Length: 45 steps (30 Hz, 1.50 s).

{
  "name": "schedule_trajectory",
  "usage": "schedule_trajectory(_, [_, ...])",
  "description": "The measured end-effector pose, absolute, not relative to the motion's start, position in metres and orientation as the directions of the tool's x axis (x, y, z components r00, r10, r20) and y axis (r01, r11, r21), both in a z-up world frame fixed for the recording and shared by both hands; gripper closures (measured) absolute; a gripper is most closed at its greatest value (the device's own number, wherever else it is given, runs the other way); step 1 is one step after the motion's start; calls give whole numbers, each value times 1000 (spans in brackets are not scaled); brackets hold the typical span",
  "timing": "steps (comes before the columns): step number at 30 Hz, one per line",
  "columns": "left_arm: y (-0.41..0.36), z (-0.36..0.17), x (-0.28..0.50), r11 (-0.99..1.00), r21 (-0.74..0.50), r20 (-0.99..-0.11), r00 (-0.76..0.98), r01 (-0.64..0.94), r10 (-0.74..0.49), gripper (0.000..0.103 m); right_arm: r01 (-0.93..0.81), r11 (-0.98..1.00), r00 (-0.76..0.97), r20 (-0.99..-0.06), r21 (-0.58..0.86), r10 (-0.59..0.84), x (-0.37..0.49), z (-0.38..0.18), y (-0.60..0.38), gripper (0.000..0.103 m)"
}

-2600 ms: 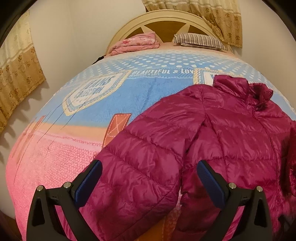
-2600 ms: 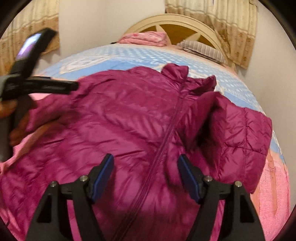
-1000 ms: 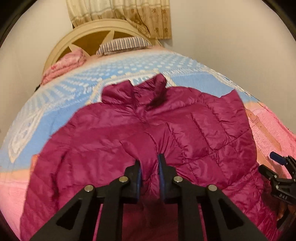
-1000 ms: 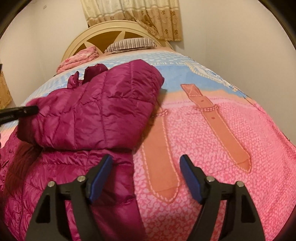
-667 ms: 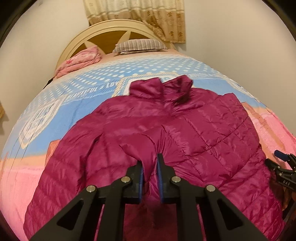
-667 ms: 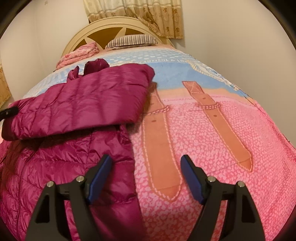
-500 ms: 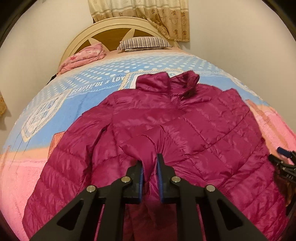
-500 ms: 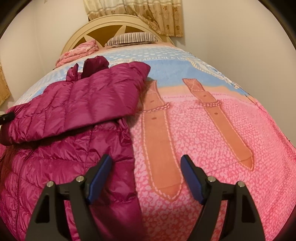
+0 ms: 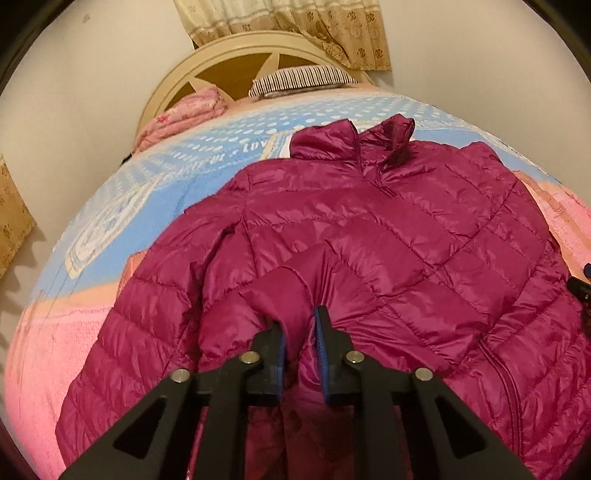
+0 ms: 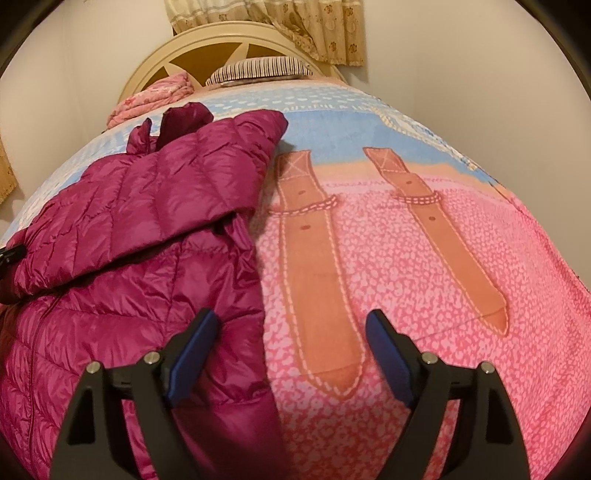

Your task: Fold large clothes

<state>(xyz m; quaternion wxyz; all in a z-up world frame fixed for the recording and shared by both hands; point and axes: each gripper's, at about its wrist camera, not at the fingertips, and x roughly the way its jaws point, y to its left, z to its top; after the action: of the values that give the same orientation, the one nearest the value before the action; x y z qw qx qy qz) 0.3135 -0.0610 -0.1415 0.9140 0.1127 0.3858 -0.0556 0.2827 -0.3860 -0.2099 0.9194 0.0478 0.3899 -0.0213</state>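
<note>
— Where is the jacket (image 9: 369, 236) now?

— Spread on the bed (image 10: 406, 258), front up, its collar toward the headboard (image 9: 236, 62). It lies mostly on the pink end of the bedspread, with its shoulders reaching onto the blue part. Seen from the right wrist, one sleeve (image 10: 155, 206) is folded across the jacket's front, its cuff end pointing away from the jacket's outer edge.

— And the left hand-held gripper (image 9: 298, 332)?

— Low over the jacket's middle, tilted downward. Its two blue pads stand close together with the sleeve's cuff (image 9: 284, 295) between them. The jaws are parting, and a sliver of gap shows beside the cloth, so I would not call it a firm clamp; the fabric simply sits between the pads.

— The right hand-held gripper (image 10: 291, 332)?

— Spread wide, jaws easing further apart, nothing between them but the jacket's side edge and bare bedspread below. Its left finger hovers over the jacket's hem side, its right finger over the pink spotted cloth beside the jacket, near a printed brown strap (image 10: 321, 280).

— Anything beyond the jacket?

— A striped pillow (image 9: 299, 79) against the headboard, a folded pink blanket (image 9: 184, 118) just beside it, and patterned curtains (image 9: 295, 26) hanging above the headboard. At the jacket's right edge in the left wrist view a dark scrap of the other gripper pokes in.
</note>
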Motion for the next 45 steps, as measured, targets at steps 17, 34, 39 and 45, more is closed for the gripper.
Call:
schedule_trajectory(17, [-61,-79,335,985,115,-603,797,128,-33,26,45,995,747,-664,89,26,295,-146,-391,17])
schedule_trajectory(34, [-70,-177,370,994,100,-740,671,44,45,19,-89,996,675,-734,19,75,426,-200,-343,35])
schedule_trajectory(39, [-71,-184,374,993,113,-753,656,46,56,13,-81,996,653,-753,33,78,428,-207,-347,35])
schedule_trajectory(45, [-70,-187,376,994,102,-760,647,33,56,9,-79,997,655,-754,-11,44,426,-209,-342,34])
